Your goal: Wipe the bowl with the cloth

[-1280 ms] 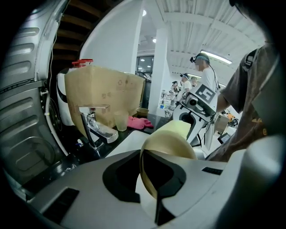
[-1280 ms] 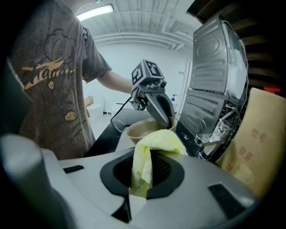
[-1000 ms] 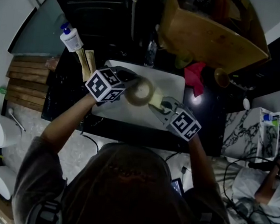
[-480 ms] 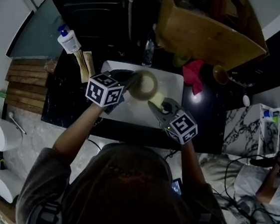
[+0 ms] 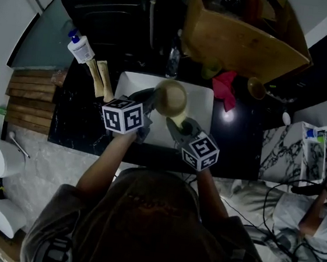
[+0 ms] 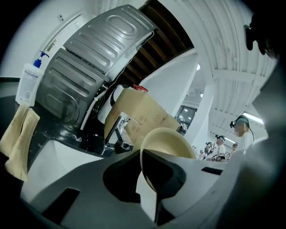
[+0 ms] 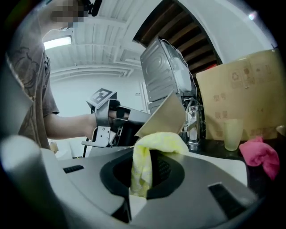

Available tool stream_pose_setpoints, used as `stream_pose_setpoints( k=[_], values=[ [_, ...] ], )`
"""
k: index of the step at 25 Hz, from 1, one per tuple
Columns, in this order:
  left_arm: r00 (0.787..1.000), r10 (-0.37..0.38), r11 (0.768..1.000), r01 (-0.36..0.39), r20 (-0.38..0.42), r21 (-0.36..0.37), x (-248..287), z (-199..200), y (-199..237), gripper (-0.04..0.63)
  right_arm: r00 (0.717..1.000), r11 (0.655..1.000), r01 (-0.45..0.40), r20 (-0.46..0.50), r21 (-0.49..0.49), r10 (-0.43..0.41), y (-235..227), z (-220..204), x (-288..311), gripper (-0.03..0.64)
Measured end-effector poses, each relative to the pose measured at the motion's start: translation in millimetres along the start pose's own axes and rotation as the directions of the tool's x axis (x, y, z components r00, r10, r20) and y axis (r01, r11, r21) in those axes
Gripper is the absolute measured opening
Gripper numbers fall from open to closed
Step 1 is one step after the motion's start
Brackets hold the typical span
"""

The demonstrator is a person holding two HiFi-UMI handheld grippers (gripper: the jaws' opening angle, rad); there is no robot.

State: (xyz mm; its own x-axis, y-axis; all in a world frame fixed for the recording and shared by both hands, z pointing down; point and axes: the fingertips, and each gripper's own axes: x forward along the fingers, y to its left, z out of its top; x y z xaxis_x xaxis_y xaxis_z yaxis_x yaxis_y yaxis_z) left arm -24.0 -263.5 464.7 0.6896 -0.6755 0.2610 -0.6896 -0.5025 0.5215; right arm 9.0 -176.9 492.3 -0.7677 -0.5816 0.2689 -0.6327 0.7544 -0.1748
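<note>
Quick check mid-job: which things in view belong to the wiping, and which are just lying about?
In the job: bowl, in left gripper; yellow cloth, in right gripper.
Lying about: pink rag, plastic cup, cardboard box, soap bottle.

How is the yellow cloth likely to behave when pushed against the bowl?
Probably floppy: the cloth droops in folds from the right gripper. It likely bunches rather than slides, moulding to the bowl.

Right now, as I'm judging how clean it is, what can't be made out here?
- Surface of the bowl: head view, dim and blurred.
- Lower part of the bowl: left gripper view, behind the left claw.
- Whether cloth touches bowl: right gripper view, the cloth's own bulge covers the meeting place.
</note>
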Motion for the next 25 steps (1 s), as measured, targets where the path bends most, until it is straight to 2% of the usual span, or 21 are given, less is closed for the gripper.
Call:
stream_pose_setpoints(
  k=[3, 9, 14, 25],
  values=[
    [1.000, -0.021, 0.999, 0.022, 0.015, -0.035, -1.8, -0.7, -8.4, 0.020, 1.000, 1.000, -0.018, -0.003, 0.008, 0.018, 7.5, -2.7, 8.2, 0.020],
    [0.999, -0.023, 0.999, 0.023, 0.030, -0.025, -6.8, 5.6, -14.9, 0.020, 0.999, 0.999, -0.045, 0.003, 0.009, 0.044, 17.0, -1.0, 16.1, 0.020],
    [0.999, 0.010, 1.000, -0.010, 0.042, -0.002, -8.4, 10.2, -5.2, 0.020, 0.997, 0.997, -0.079, -0.011, -0.001, 0.079, 24.4, -0.5, 10.5, 0.020],
    [0.993, 0.119, 0.988, -0.120, 0.008, 0.094, 0.5, 1.7, 29.7, 0.020, 0.985, 0.983, -0.172, -0.012, -0.061, 0.171, 64.3, 14.1, -18.8, 0.020]
  ],
)
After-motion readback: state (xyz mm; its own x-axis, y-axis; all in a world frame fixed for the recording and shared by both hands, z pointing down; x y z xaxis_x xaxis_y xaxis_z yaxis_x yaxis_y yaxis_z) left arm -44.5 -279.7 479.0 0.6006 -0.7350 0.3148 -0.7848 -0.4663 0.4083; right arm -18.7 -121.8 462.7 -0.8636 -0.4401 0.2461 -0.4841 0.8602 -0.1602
